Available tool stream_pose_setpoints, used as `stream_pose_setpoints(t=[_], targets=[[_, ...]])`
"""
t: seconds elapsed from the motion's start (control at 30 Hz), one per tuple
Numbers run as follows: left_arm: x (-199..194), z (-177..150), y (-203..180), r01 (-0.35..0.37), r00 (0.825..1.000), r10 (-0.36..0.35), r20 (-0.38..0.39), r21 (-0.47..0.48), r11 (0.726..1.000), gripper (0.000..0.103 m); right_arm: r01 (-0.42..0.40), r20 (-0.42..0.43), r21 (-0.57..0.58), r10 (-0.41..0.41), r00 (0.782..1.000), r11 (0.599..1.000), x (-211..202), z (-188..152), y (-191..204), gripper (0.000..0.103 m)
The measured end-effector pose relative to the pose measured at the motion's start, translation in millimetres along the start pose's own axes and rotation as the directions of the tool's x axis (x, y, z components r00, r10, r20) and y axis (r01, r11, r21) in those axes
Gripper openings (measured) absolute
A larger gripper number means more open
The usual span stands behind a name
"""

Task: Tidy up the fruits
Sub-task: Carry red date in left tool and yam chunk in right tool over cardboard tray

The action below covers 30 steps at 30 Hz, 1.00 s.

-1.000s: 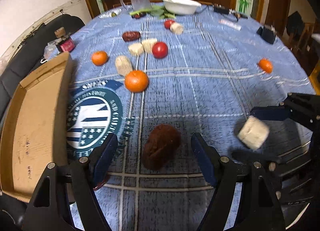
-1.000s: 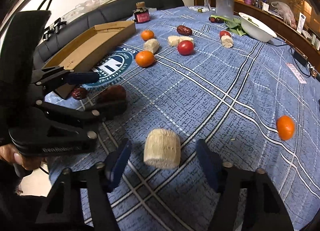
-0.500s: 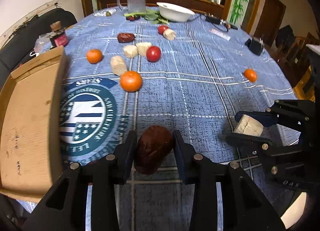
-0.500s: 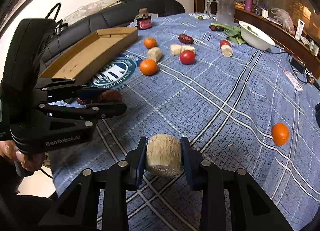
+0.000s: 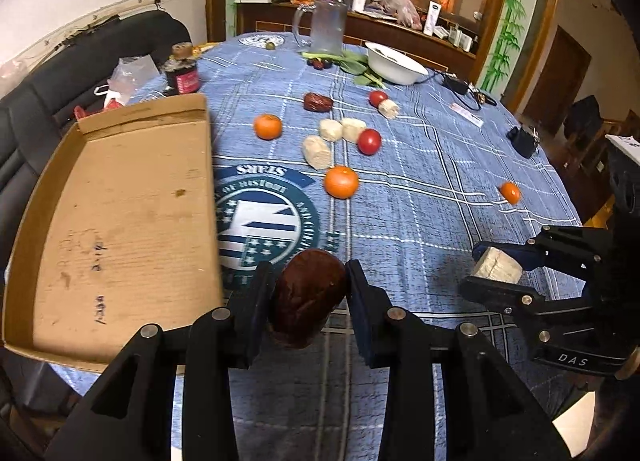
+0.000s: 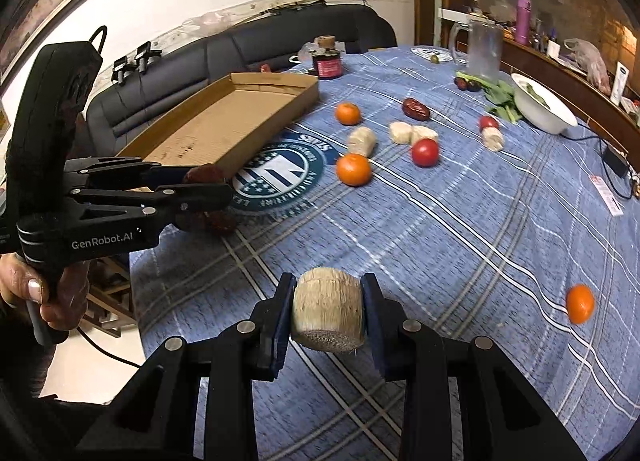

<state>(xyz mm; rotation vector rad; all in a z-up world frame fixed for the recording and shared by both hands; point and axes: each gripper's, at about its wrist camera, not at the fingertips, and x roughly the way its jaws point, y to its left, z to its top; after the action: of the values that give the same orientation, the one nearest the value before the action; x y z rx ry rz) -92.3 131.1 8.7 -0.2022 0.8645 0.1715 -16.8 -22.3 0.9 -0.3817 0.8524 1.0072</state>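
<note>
My left gripper (image 5: 310,293) is shut on a dark red-brown fruit (image 5: 310,303) and holds it above the blue cloth, just right of the cardboard tray (image 5: 120,221). In the right wrist view this gripper (image 6: 200,189) is at the left with the dark fruit (image 6: 204,174) showing between its fingers. My right gripper (image 6: 328,317) is shut on a pale, fibrous cylinder piece (image 6: 328,313), clear of the table. The left wrist view shows that piece (image 5: 496,265) at the right. Oranges (image 5: 342,181), tomatoes (image 5: 369,141) and more pale pieces (image 5: 316,151) lie mid-table.
Another dark fruit (image 6: 218,221) lies on the cloth under the left gripper. A lone orange (image 6: 580,303) sits to the right. At the far end stand a white bowl (image 5: 396,63), a glass mug (image 5: 326,29) and a dark jar (image 5: 182,75). A black sofa runs behind the tray.
Both grippers closed on their pieces and lifted them off the cloth. The left one has drifted toward the tray with the dark fruit.
</note>
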Motion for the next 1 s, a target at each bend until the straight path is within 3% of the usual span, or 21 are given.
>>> stream_pose_setpoints(t=[0.37, 0.73, 1.0], targets=[[-24.8, 3.9, 40.3, -0.053, 0.997, 0.056, 0.054, -0.067, 0.996, 0.034, -0.094, 0.035, -0.044, 0.095, 0.995, 0.995, 10.0, 31.9, 31.8, 0.033], [-38.8, 0.0, 103.3, -0.145, 0.986, 0.157, 0.058, -0.174, 0.974, 0.034, -0.228, 0.050, -0.141, 0.237, 0.970, 0.963, 43.6, 77.7, 97.0, 0.033], [-30.4, -5.8, 145.1, -0.207, 0.976, 0.218, 0.019, -0.235, 0.950, 0.034, -0.283, -0.036, -0.192, 0.282, 0.959, 0.940, 102.1, 102.2, 141.8, 0.033]])
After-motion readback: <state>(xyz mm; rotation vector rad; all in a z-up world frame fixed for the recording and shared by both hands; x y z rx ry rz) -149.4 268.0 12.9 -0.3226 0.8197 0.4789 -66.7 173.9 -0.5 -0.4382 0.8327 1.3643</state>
